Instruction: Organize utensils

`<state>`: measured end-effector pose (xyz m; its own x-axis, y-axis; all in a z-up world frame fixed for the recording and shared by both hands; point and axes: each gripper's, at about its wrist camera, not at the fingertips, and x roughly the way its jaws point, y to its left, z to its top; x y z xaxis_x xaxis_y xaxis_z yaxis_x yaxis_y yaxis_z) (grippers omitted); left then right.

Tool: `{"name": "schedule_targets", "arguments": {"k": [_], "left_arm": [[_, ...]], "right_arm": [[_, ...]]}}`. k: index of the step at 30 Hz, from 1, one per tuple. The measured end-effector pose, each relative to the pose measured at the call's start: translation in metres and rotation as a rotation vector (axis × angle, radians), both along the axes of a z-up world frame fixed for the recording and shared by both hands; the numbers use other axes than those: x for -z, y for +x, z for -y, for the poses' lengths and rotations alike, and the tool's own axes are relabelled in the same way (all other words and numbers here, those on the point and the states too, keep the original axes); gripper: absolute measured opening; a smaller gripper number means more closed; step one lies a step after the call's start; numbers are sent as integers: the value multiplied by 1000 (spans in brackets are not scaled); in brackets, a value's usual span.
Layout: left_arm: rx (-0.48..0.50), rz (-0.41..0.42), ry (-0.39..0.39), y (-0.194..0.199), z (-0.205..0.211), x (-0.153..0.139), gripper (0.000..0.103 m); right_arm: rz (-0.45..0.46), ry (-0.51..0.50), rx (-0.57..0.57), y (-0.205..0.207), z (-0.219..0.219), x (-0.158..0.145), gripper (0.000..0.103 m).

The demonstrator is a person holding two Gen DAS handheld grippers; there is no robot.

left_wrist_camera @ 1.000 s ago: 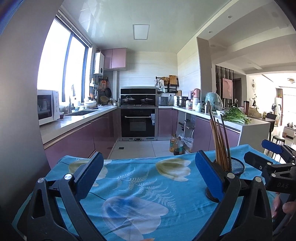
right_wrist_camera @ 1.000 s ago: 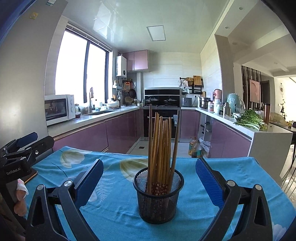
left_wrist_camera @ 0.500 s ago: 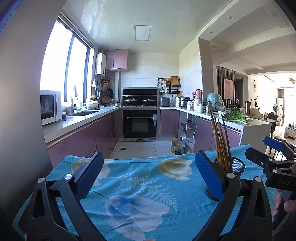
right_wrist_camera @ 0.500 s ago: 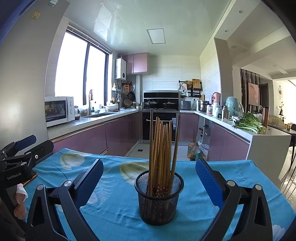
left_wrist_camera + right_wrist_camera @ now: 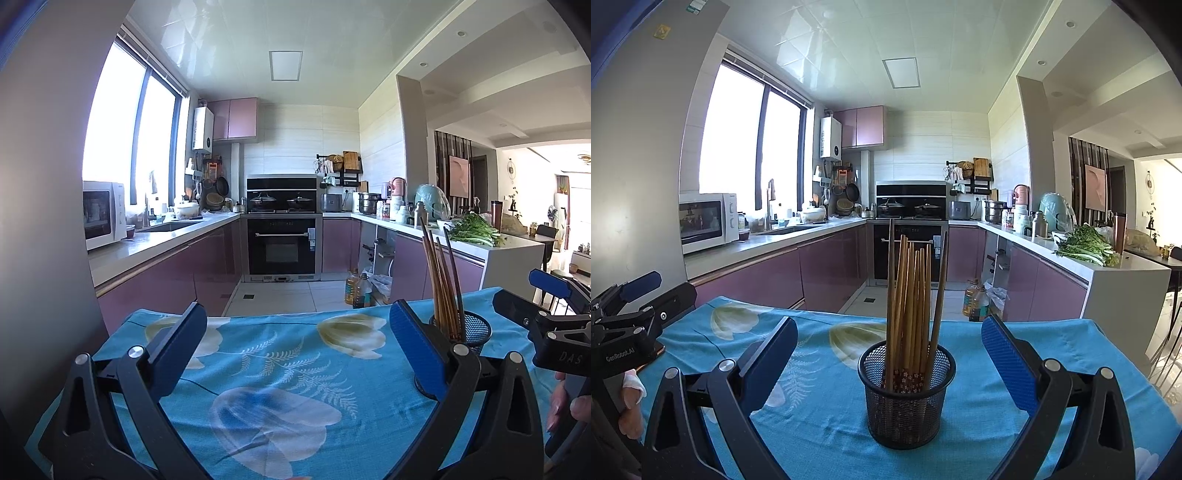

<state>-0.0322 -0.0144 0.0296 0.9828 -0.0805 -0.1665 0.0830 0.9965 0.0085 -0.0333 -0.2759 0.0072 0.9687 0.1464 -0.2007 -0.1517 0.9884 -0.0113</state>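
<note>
In the right wrist view the right gripper (image 5: 889, 362) is held level and low over the worktop (image 5: 1052, 343), which is covered by a blue flowered cloth. Its jaws stand wide apart and hold nothing. The black mesh holder (image 5: 907, 395) stands upright on the cloth at lower centre of the frame, between the two blue pads but touching neither. A bundle of wooden chopsticks (image 5: 911, 295) stands in it, most of them close together and nearly upright, one darker stick leaning out to the right.

At the left edge of that frame the left gripper (image 5: 635, 291) shows side-on, with a fingertip of the person's hand (image 5: 629, 413) below it.

In the left wrist view the left gripper (image 5: 293, 350) is also level above the cloth, jaws wide open and empty, with only bare cloth between the pads. The mesh holder (image 5: 474, 330) sits at the right of the frame, partly hidden behind the right-hand pad, its chopsticks (image 5: 441, 280) rising above it. The right gripper (image 5: 546, 314) enters from the right edge, just beside the holder, with fingers of the person's hand (image 5: 569, 406) under it at lower right.
</note>
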Motion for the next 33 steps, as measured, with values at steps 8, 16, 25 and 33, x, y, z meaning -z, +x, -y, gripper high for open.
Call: {"name": "schedule_targets", "arguments": {"k": [8, 16, 25, 33], "left_arm": [[-2, 0, 3, 0, 0, -2, 97], [-3, 1, 5, 0, 0, -2, 97], [-6, 4, 12, 1, -1, -3, 97], [-7, 4, 12, 1, -1, -4, 97]], "right_arm": [[2, 4, 7, -1, 0, 0, 97], [2, 6, 5, 0, 1, -1, 97], [-1, 6, 3, 1, 2, -1, 97], [-1, 6, 3, 1, 2, -2, 97]]}}
